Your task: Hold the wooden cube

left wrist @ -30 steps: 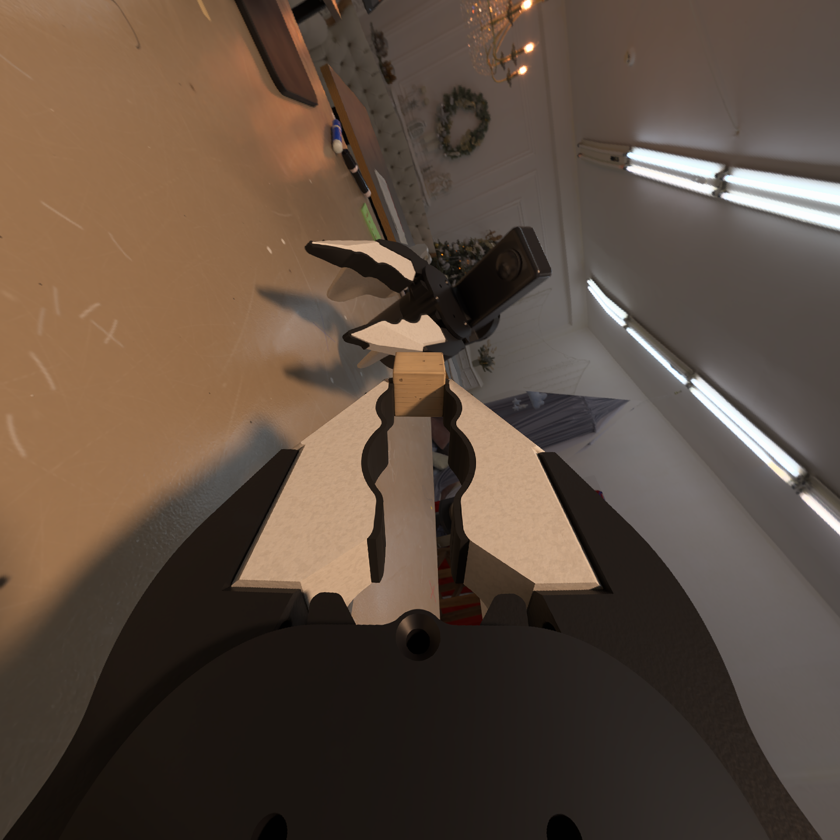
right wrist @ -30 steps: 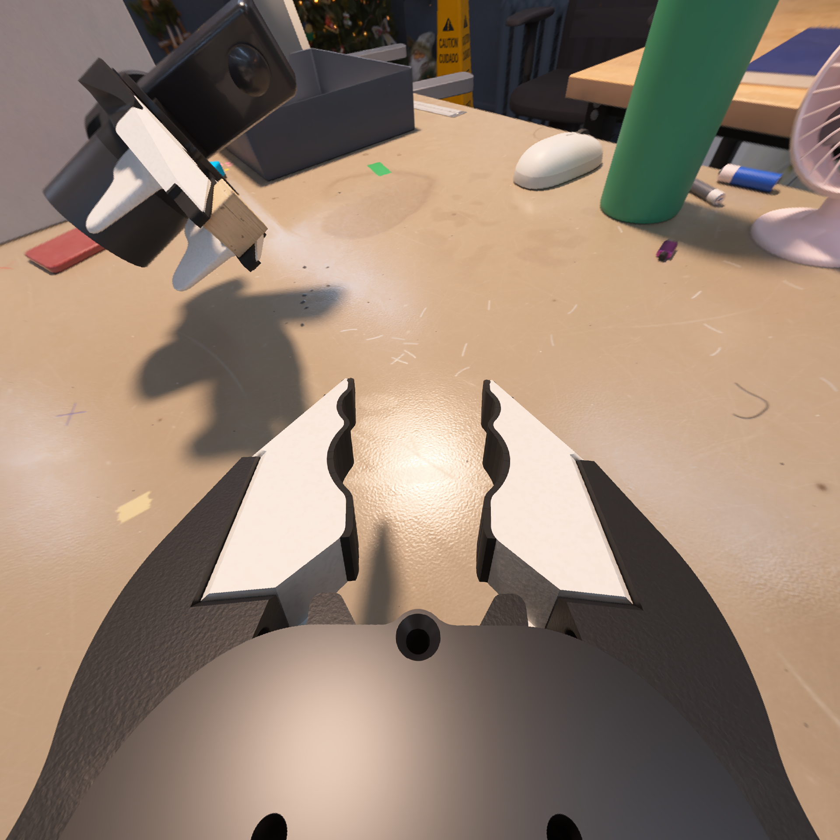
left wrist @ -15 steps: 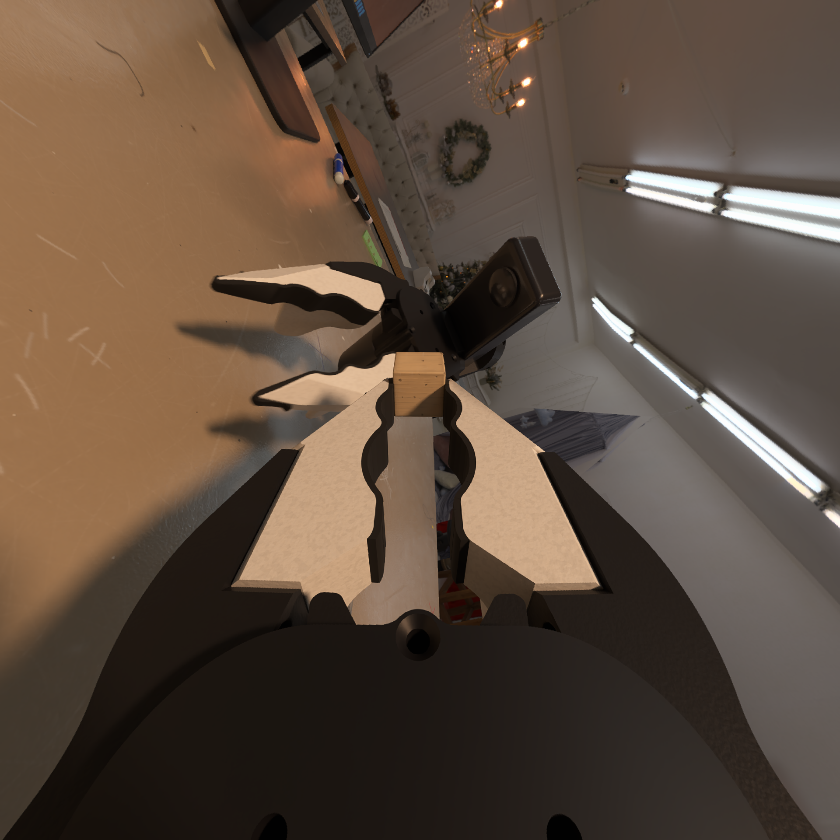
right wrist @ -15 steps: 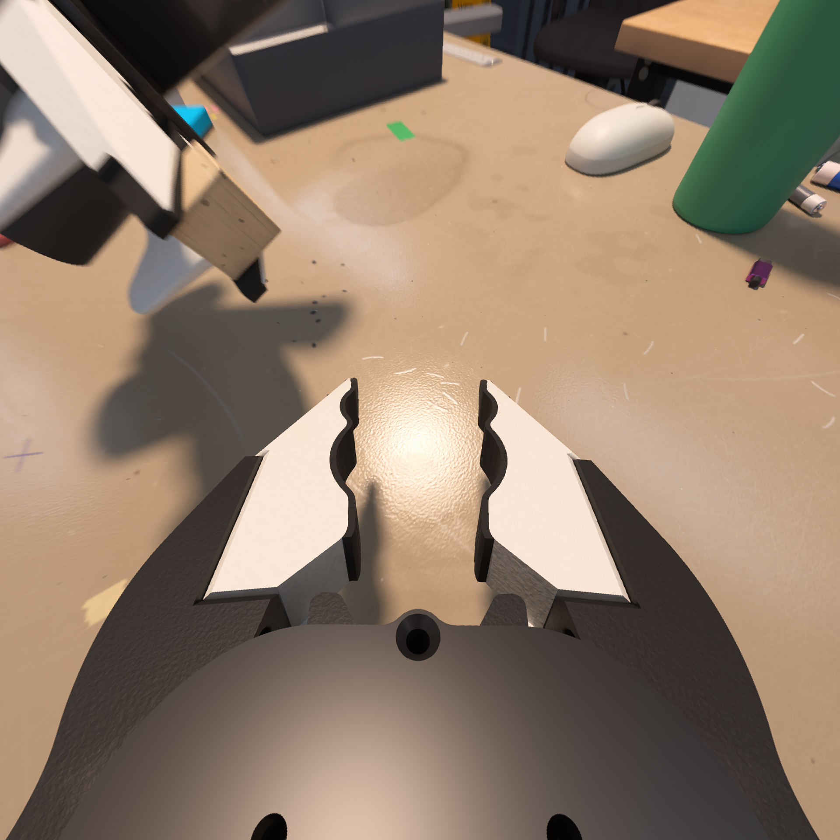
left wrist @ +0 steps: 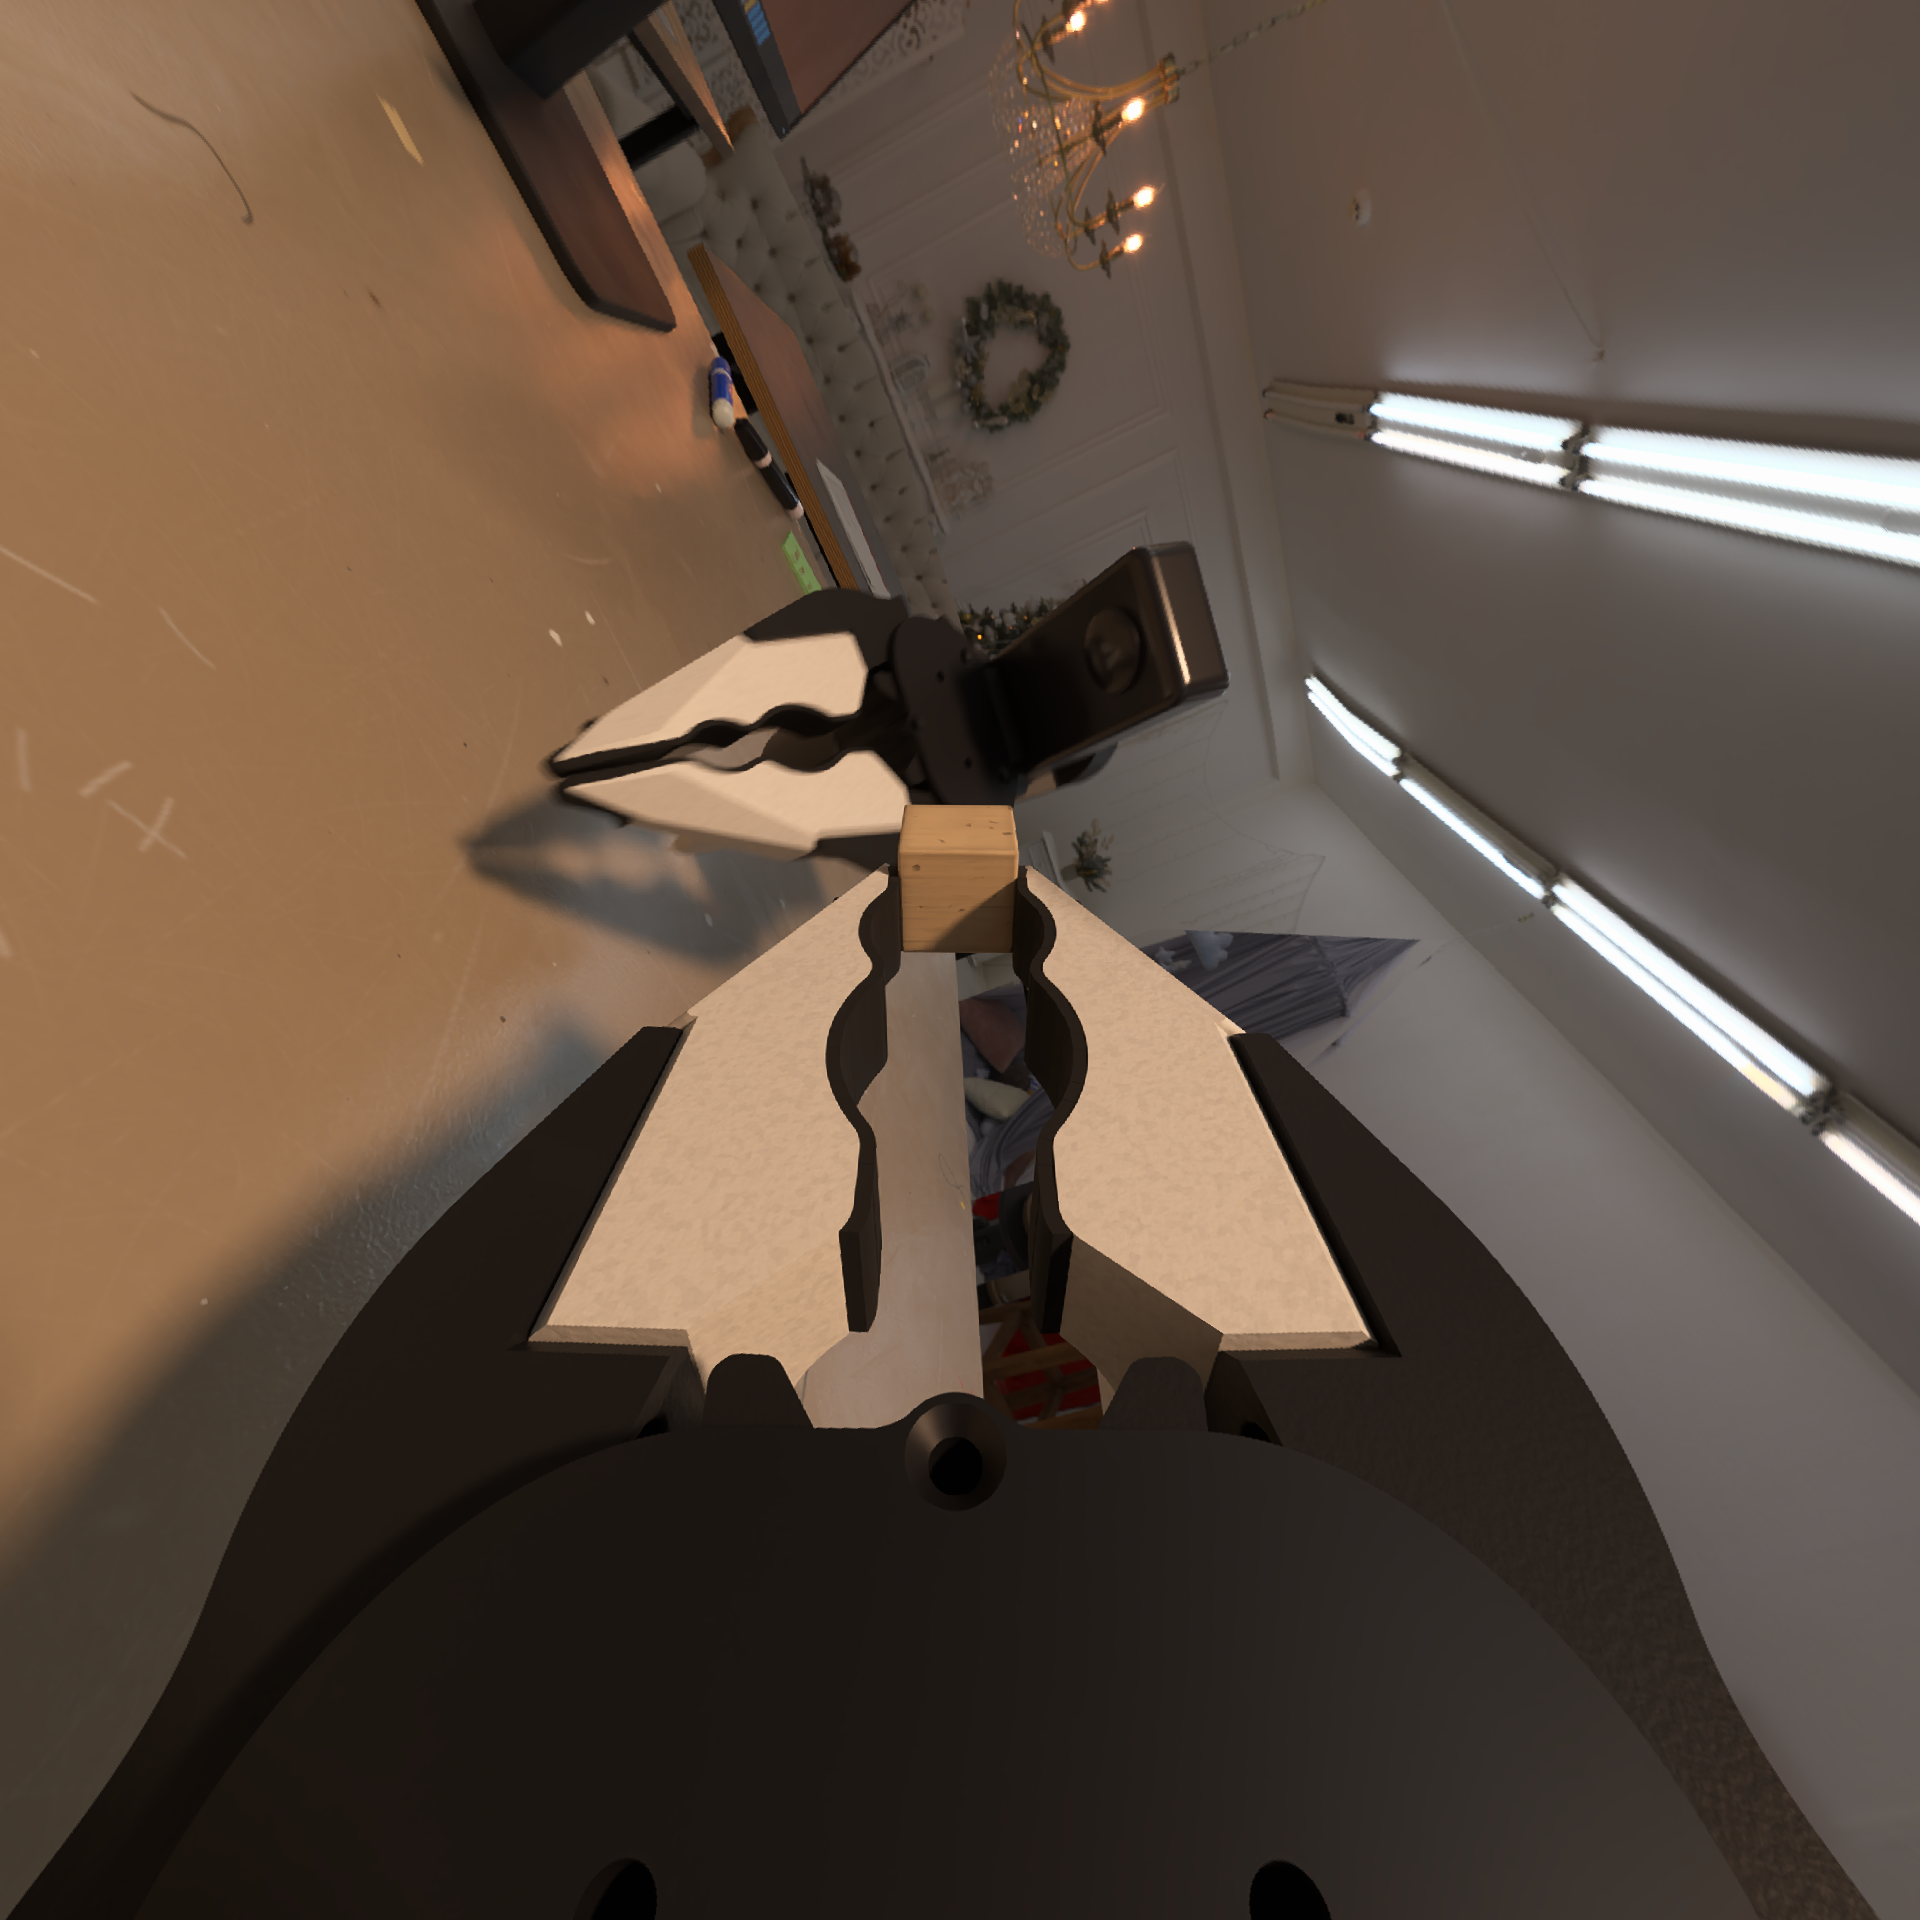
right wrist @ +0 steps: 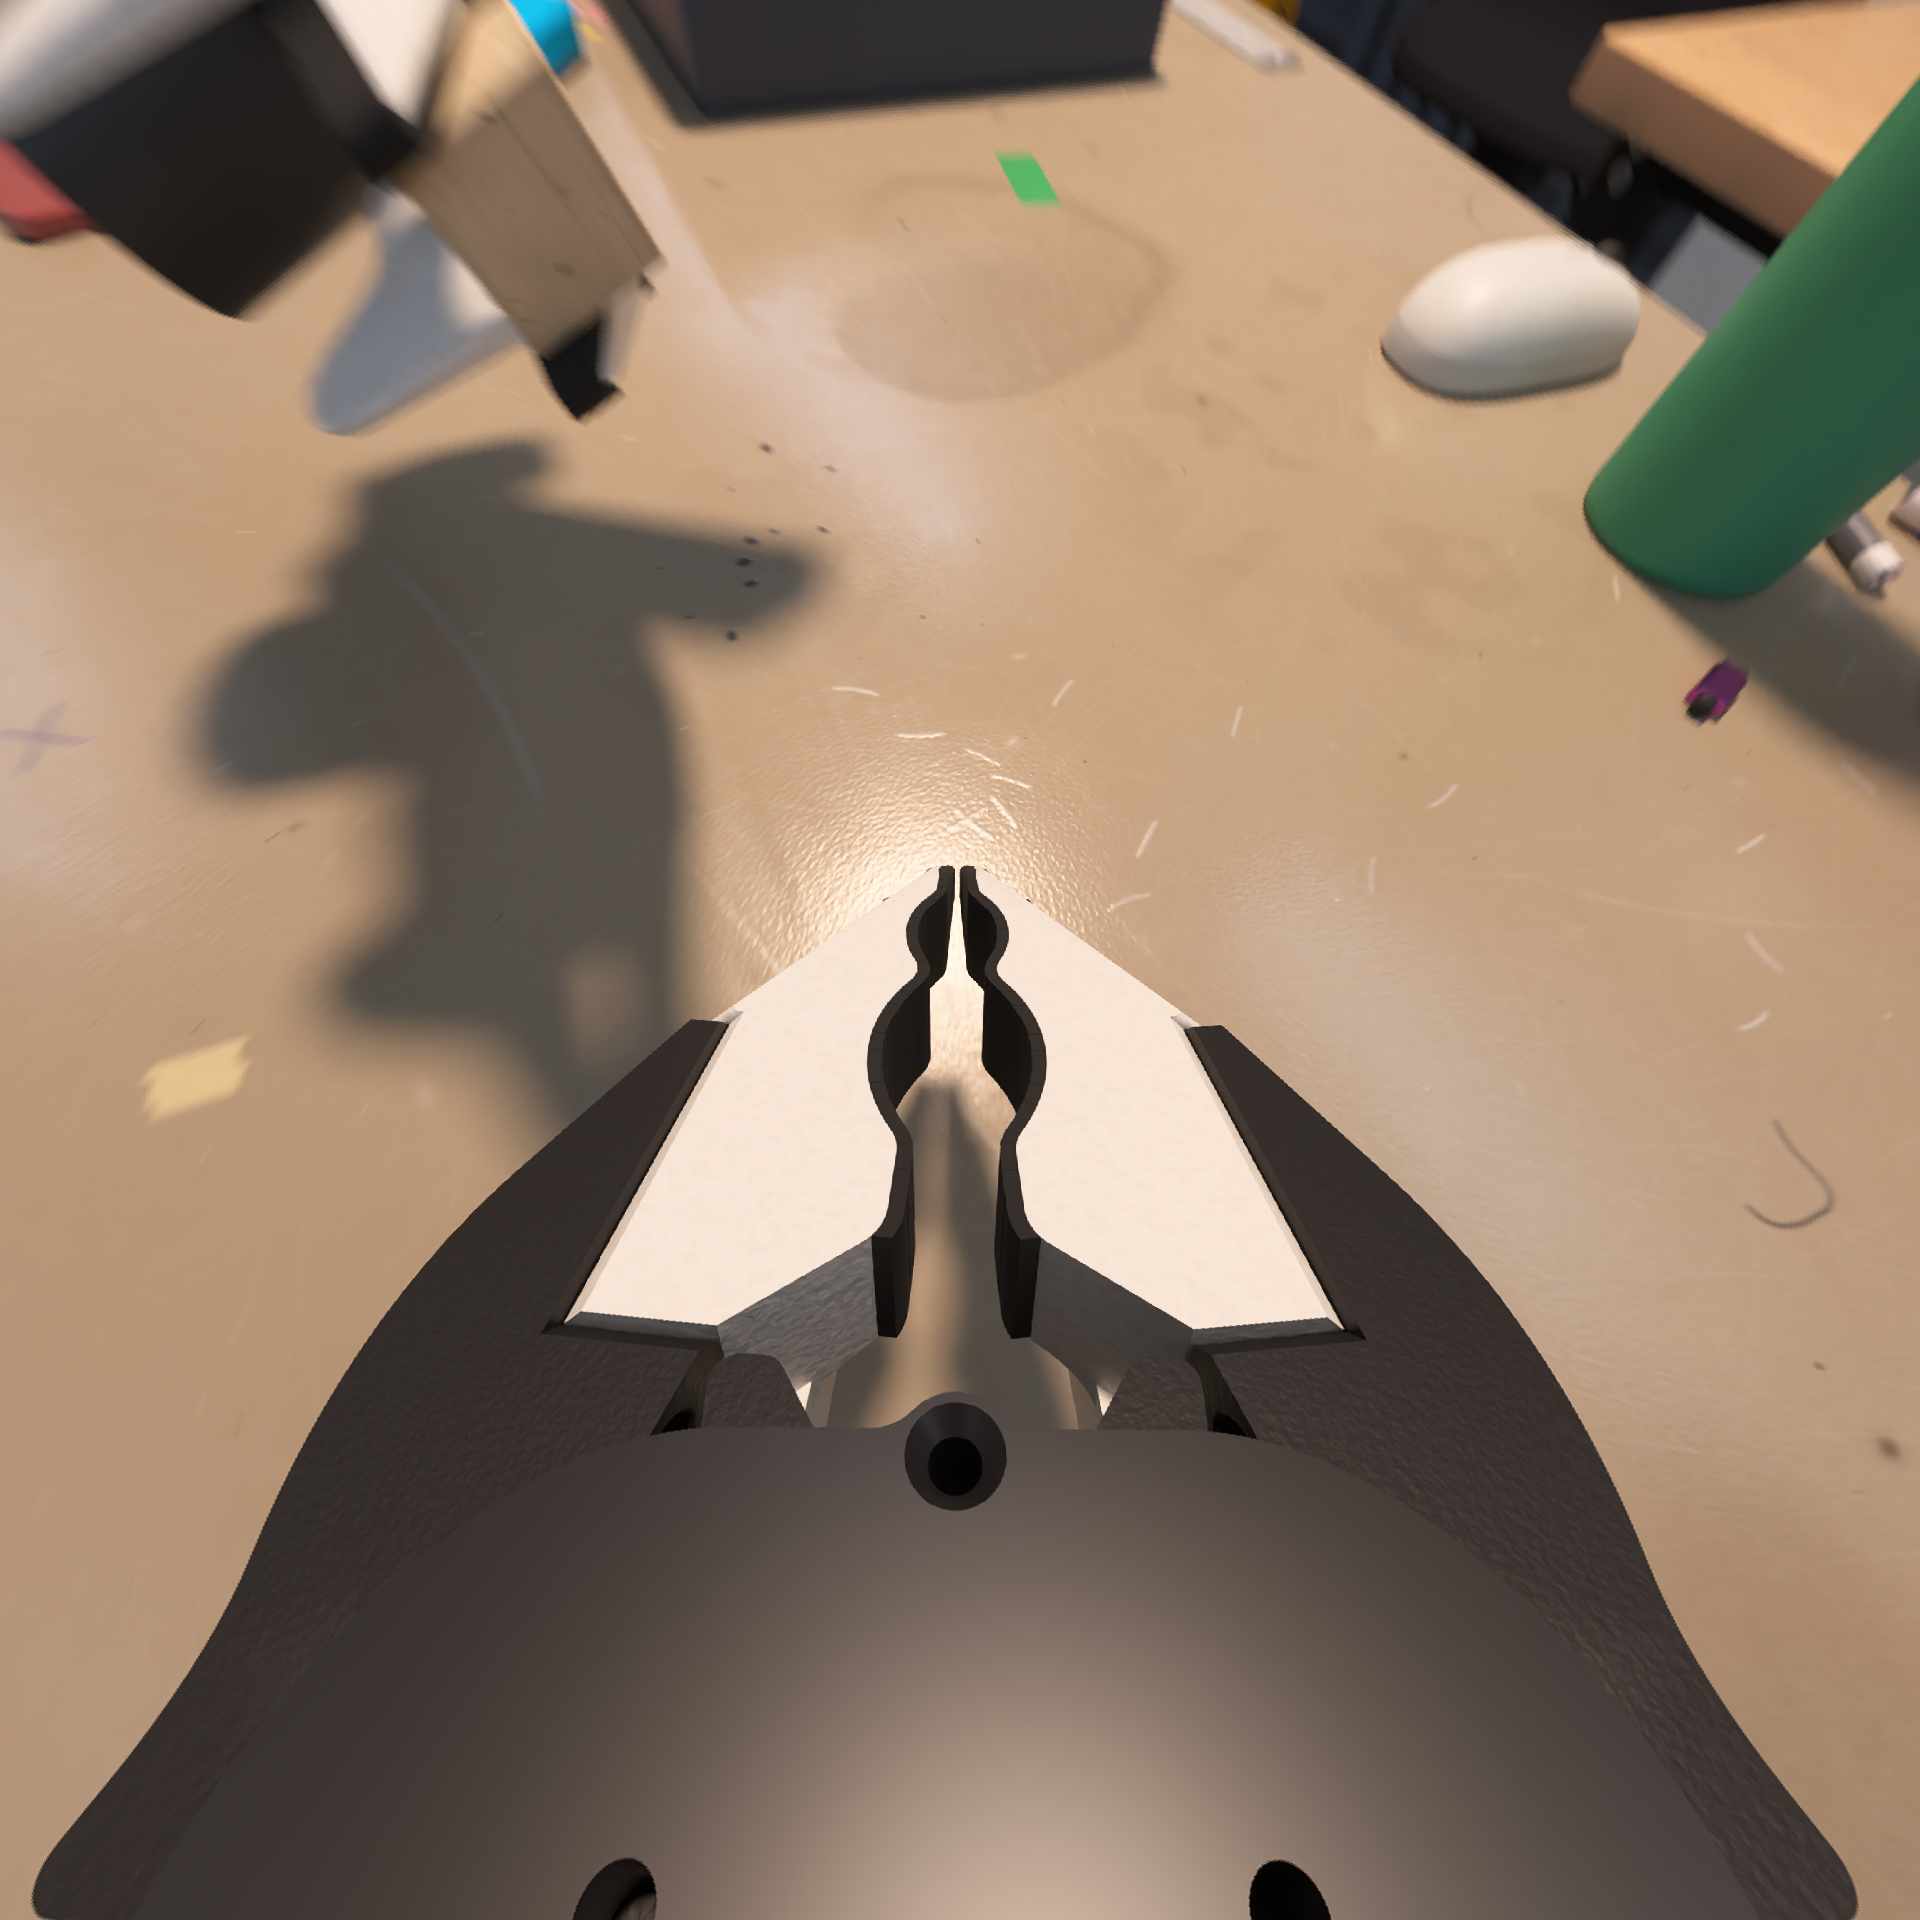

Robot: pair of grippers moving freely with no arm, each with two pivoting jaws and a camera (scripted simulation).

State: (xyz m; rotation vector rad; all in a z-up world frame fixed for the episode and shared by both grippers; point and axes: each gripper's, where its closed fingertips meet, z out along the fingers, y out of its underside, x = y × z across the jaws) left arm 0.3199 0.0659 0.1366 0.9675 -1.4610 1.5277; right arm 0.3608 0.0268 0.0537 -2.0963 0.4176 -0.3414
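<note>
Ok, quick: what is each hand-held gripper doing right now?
Left hand-held gripper: shut on the small light wooden cube, held at its fingertips above the table.
Right hand-held gripper: shut, holding nothing.

A scuffed tan table [right wrist: 1195,582] carries it all: ahead and right of the right gripper [right wrist: 957,871] sits a white mouse [right wrist: 1512,312], a green cylinder [right wrist: 1787,416] nearer, a grey bin [right wrist: 914,52] far ahead.
</note>
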